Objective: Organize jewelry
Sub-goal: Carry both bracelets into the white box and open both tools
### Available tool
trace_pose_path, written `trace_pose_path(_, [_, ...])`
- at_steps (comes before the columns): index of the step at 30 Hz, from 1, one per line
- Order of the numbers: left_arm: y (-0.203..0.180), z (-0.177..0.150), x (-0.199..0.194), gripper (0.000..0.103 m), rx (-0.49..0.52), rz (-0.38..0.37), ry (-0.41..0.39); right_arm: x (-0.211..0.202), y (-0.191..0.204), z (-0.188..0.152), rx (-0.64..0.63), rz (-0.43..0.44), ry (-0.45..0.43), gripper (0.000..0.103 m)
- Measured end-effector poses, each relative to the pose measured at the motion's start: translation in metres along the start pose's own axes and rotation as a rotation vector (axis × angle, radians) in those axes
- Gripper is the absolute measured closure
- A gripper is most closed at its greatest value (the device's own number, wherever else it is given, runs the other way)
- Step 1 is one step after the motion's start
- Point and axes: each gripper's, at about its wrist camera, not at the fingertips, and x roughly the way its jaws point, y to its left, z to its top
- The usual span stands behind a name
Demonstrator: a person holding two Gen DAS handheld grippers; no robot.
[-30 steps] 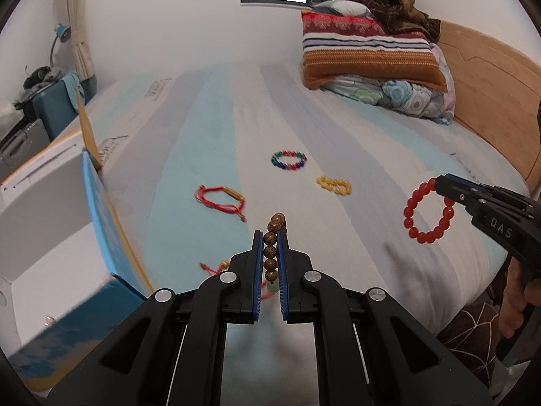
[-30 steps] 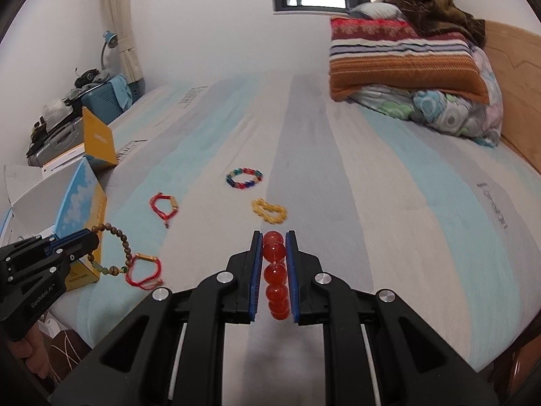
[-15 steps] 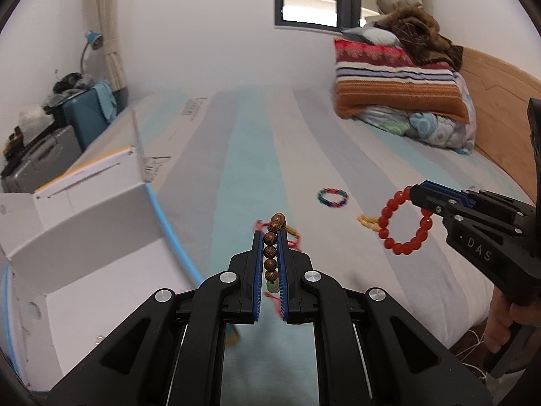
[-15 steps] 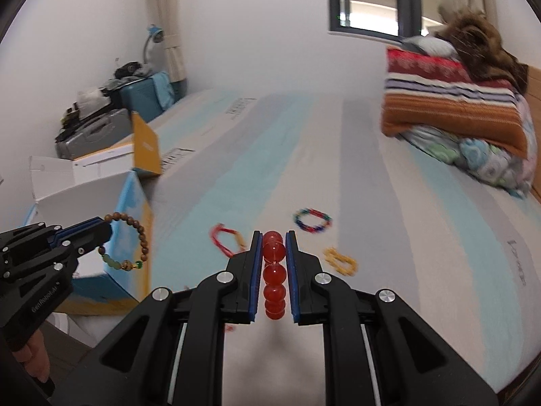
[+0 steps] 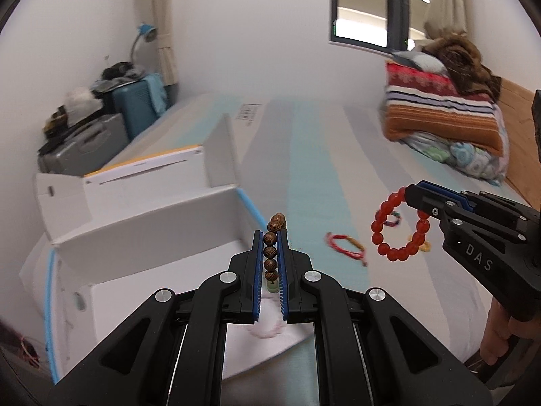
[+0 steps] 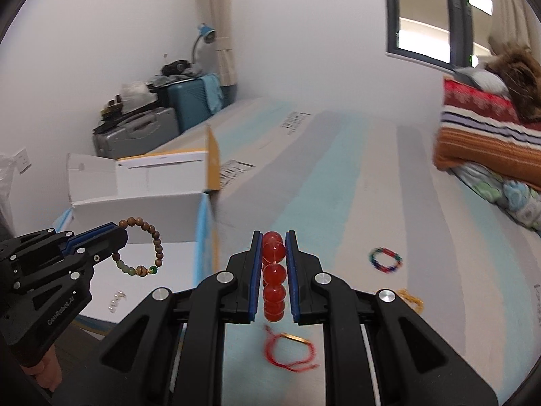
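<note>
Left jaws clamped on wooden bracelet (image 5: pixel 271 248), right on red bracelet (image 6: pixel 273 275).

1. The open white box (image 5: pixel 145 237) stands at the left edge of the bed (image 6: pixel 338 176); its raised flaps wall the far and left sides, while its top is open.
2. Small metal pieces (image 6: pixel 116 299) lie on the box floor.
3. Right of the box, the striped bed is broad and flat, dotted only with a red cord bracelet (image 6: pixel 290 352), a multicoloured bracelet (image 6: pixel 385 258) and a yellow bracelet (image 6: pixel 410 299).
4. Folded blankets (image 5: pixel 443 111) block the far right corner.
5. Suitcases (image 6: pixel 142 132) crowd the far left, beside the bed.
</note>
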Motion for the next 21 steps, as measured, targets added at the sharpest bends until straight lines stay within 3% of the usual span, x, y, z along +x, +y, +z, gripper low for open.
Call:
trace_pose_path(9, [0.06, -0.012, -0.005, 0.095, -0.059, 0.113, 0.038, 0.025, 0.069, 0.011, -0.062, 0.09, 0.011, 0.09])
trace_pose_path(21, [0.125, -0.048, 0.012, 0.095, -0.154, 0.211, 0.127, 0.072, 0.129, -0.014, -0.113, 0.148, 0.11, 0.09])
